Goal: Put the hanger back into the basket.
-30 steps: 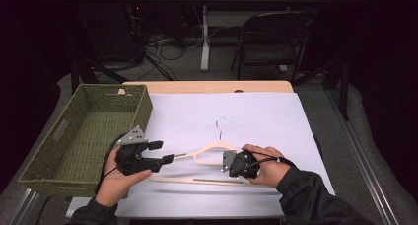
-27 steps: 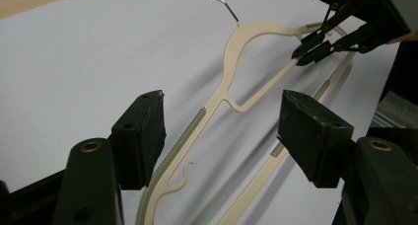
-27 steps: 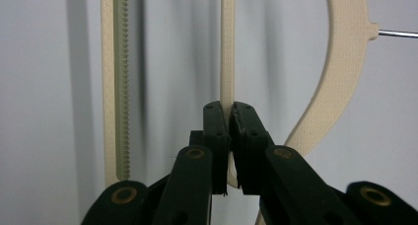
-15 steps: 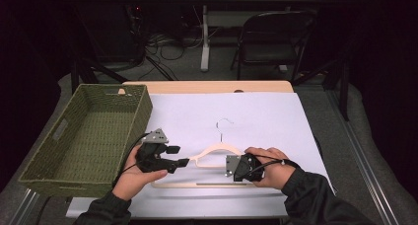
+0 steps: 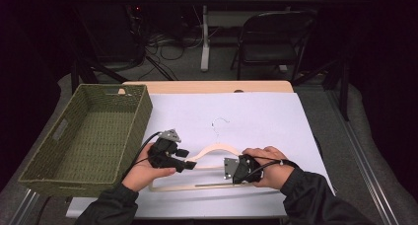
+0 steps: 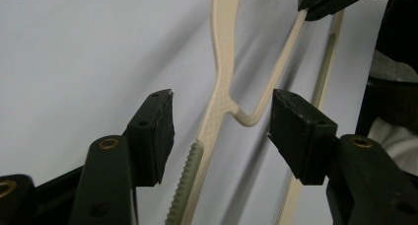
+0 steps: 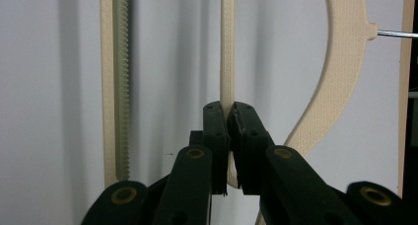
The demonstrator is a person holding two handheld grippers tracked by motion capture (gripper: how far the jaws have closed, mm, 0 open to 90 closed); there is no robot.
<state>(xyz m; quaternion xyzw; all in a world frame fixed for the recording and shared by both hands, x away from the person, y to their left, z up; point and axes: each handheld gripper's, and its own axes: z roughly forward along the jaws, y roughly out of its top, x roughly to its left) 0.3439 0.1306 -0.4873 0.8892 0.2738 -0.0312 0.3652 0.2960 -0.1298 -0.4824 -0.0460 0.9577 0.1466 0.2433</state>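
The cream hanger (image 5: pixel 207 166) lies flat on the white sheet (image 5: pixel 266 116) at the near edge of the table, long axis running left to right, its wire hook (image 5: pixel 217 125) pointing away from the person; the right gripper (image 5: pixel 235 169) is clamped tight on a thin bar of the hanger (image 7: pixel 227 62); the left gripper (image 5: pixel 183 162) has its jaws spread wide astride the hanger's left shoulder (image 6: pixel 222 87), not touching it; a green woven basket (image 5: pixel 133 111) sits just to the left; beyond the wooden table edge (image 5: pixel 207 86), a dark room holds a folding chair (image 5: pixel 271 42) and floor cables (image 5: pixel 167 40).
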